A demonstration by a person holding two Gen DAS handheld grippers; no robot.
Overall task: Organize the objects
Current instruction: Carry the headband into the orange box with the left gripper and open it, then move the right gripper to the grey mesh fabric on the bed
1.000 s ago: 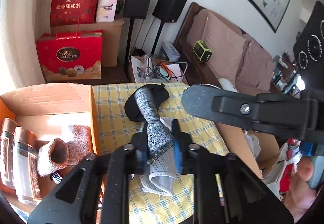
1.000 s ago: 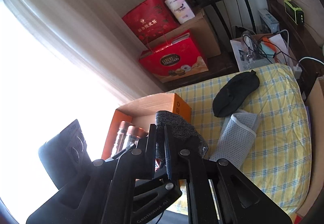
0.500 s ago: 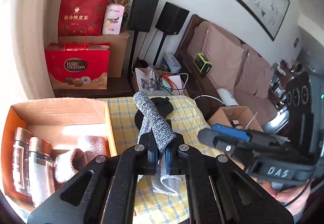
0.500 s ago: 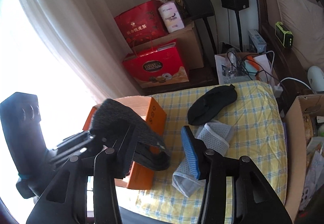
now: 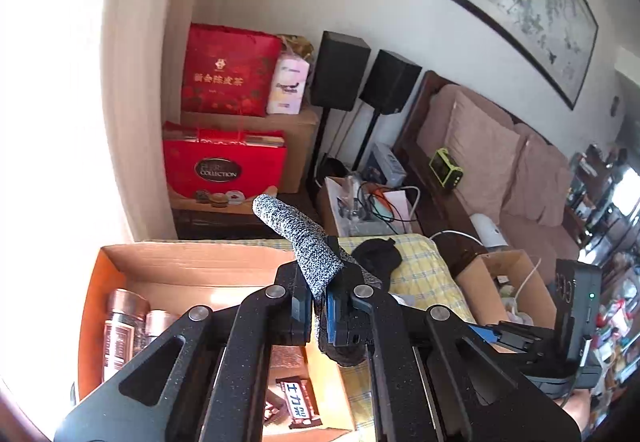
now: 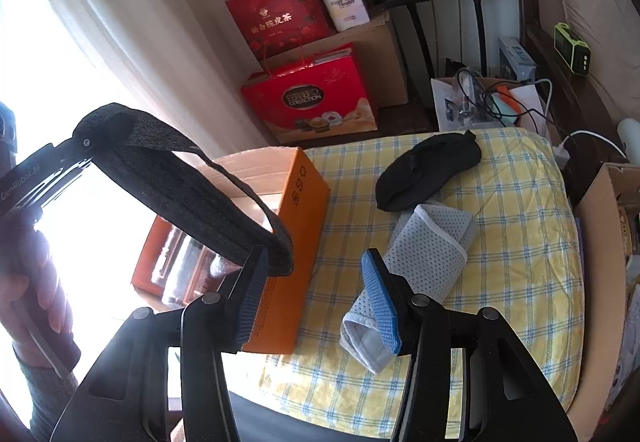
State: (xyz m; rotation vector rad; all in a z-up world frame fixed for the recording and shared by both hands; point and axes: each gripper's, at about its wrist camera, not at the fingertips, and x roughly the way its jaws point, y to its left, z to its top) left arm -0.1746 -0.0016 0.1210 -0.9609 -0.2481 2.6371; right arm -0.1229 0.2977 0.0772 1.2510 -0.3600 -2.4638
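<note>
The left gripper (image 5: 318,306) is clamped on a speckled grey-and-white knit band (image 5: 304,242), which stands up stiffly from between the pads toward eleven o'clock; its lower end hangs dark below the jaws. In the right wrist view the same band (image 6: 180,178) stretches as a dark loop from the left gripper (image 6: 86,142) at ten o'clock down to the near left finger of the right gripper (image 6: 316,298). It seems to brush the tip of that finger, though the backlight from the window makes contact hard to judge.

The right gripper's jaws stand apart with nothing pressed between the blue pads (image 6: 380,302).

Below the left gripper, an open orange cardboard box (image 5: 104,282) holds two copper-lidded jars (image 5: 124,326) at eight o'clock and a dark snack packet with white lettering (image 5: 298,406) at six. The box (image 6: 296,210) sits on a yellow-and-blue checked cushion (image 6: 520,242). On that cushion, well clear of the box, lie a black fabric eye mask (image 6: 428,170) at one o'clock and, touching its near edge, a pale grey perforated mesh wrap with white trim (image 6: 428,242).

A person's hand (image 6: 36,282) grips the left gripper's handle at nine o'clock.
</note>
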